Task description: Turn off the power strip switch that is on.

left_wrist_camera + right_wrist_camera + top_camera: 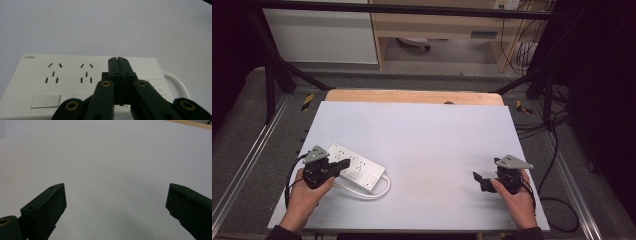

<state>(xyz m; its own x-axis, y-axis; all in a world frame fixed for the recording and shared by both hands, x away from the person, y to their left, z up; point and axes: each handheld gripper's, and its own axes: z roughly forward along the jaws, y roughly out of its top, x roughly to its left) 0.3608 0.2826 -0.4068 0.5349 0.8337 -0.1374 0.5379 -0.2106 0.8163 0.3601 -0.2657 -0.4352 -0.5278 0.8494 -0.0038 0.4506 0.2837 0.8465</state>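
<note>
Closed, empty left tool (118, 60) hovers over the power strip (75, 82) — right tool (116, 202) wide open, well apart.

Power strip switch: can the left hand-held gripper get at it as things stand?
Probably yes. The left hand-held gripper is shut and poised over the power strip, with the switch just beside its tips and nothing between them. The right hand-held gripper stands open, far across the table.

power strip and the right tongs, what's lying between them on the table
Nothing: in the high view the white sheet is bare between the power strip and the open right tongs.
</note>
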